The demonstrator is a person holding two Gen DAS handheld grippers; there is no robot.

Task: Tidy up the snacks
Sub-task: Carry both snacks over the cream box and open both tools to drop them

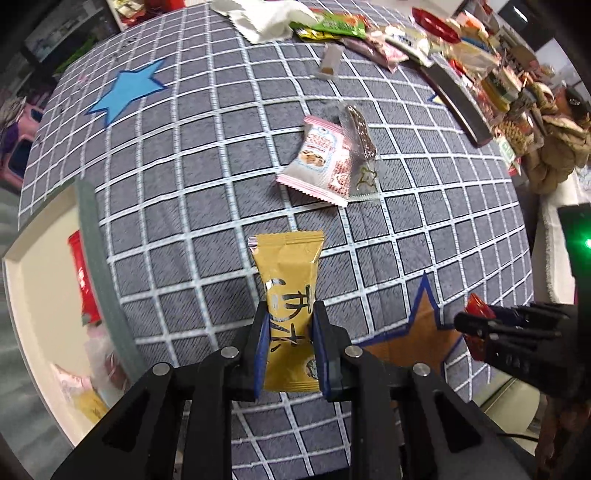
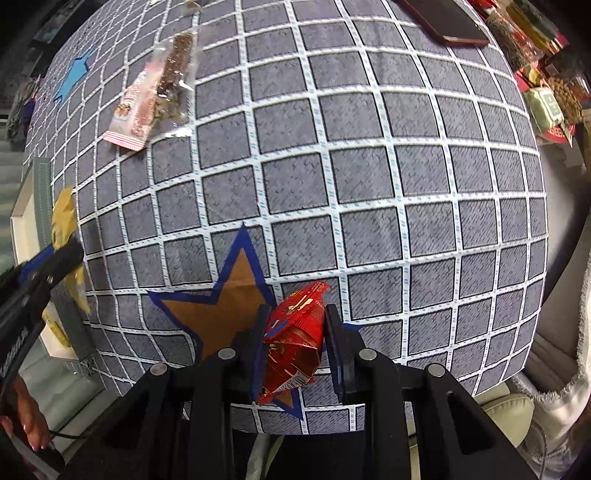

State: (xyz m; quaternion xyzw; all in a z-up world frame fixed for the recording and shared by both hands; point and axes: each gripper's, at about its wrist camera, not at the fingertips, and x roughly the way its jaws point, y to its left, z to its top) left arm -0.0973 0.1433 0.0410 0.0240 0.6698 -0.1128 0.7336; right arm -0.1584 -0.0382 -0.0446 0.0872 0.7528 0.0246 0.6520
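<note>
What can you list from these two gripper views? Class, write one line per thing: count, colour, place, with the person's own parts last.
yellow snack packet: one, golden yellow, held in the left gripper above the cloth
red snack packet: one, red, crumpled, held in the right gripper over the brown star
pink cookie packet: one, pink and white, mid-cloth
clear-wrapped bar: one, brown in clear wrap, lying partly on the pink cookie packet
checked tablecloth: one, grey with white grid
blue star: one, light blue, far left of cloth
brown star: one, brown with blue edge, near edge
box: one, cream inside with grey rim, left of cloth, holding snacks
snack pile: many, mixed colours, far edge
left gripper: one, black, shut
right gripper: one, black, shut
</note>
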